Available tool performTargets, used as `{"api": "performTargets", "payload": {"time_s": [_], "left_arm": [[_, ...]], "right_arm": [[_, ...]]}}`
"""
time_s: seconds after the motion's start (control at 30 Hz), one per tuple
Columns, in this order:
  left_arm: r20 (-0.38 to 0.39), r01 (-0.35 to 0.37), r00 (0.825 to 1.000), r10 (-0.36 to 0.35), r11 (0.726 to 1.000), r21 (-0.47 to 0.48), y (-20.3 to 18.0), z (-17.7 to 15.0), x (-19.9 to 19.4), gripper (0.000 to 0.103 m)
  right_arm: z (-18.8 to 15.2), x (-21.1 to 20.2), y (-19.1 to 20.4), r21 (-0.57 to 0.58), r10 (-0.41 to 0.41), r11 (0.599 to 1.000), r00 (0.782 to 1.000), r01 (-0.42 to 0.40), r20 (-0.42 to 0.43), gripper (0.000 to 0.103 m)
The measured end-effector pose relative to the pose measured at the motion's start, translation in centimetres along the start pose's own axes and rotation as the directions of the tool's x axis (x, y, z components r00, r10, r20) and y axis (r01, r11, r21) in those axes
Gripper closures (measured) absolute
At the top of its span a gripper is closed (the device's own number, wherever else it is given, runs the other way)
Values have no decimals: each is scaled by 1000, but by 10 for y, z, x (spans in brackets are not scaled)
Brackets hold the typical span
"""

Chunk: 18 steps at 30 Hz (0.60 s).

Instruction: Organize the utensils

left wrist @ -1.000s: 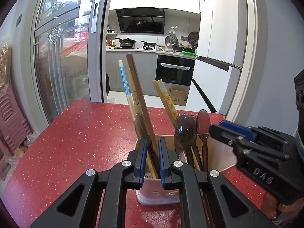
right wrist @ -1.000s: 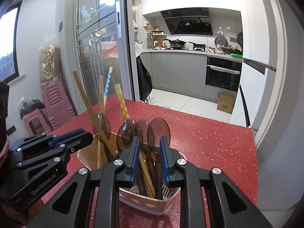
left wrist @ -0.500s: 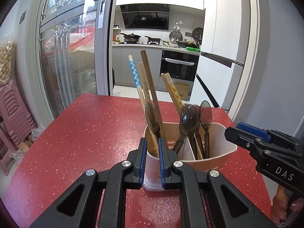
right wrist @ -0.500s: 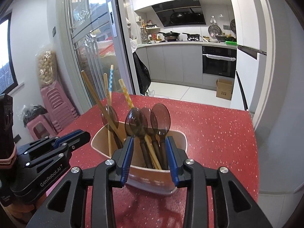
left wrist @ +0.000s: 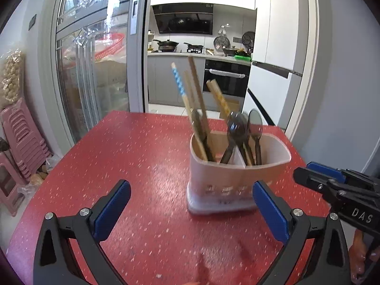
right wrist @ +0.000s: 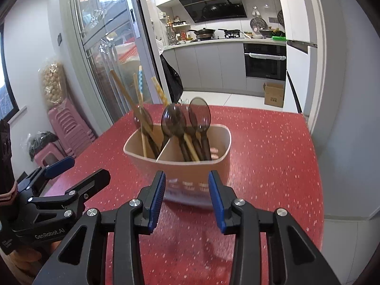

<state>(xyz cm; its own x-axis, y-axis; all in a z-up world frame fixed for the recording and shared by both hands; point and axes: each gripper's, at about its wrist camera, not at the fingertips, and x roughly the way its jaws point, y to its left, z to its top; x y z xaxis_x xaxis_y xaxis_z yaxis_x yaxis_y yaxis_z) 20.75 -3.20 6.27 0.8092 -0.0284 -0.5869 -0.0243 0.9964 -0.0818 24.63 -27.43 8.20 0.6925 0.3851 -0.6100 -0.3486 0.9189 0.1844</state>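
A beige two-compartment utensil holder [left wrist: 237, 175] stands on the red speckled table [left wrist: 118, 156]; it also shows in the right wrist view [right wrist: 180, 166]. Chopsticks [left wrist: 197, 109] lean in its left compartment and dark translucent spoons [left wrist: 239, 128] stand in the right one. My left gripper [left wrist: 190, 204] is wide open and empty, a little short of the holder. My right gripper [right wrist: 186, 194] is open and empty, its pads [right wrist: 156, 197] just in front of the holder's near wall, apart from it.
The table's far edge [left wrist: 190, 115] meets a kitchen doorway with a glass sliding door [left wrist: 95, 71] at the left. Pink stools [left wrist: 21, 137] are stacked left of the table. A wall and fridge [left wrist: 280, 47] stand at the right.
Both grippers have drawn back from the holder and opened; the left went from nearly shut to wide open. The holder stays on the table with its utensils.
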Motion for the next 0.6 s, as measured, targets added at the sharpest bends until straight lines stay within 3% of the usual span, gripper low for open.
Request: {"api": "performTargets", "payload": {"time_s": [0.27,0.6], "left_arm": [[-104,-25,994,19,998,-55,20,-41,-3,0],[-146,-68,988,57,995,-69,28,-93,-22,0]], "right_arm": [[-28,0,1,52,-31,998,997,34,-64,54],[-64,-12,8,87,-113,989,990,121,-84,38]]}}
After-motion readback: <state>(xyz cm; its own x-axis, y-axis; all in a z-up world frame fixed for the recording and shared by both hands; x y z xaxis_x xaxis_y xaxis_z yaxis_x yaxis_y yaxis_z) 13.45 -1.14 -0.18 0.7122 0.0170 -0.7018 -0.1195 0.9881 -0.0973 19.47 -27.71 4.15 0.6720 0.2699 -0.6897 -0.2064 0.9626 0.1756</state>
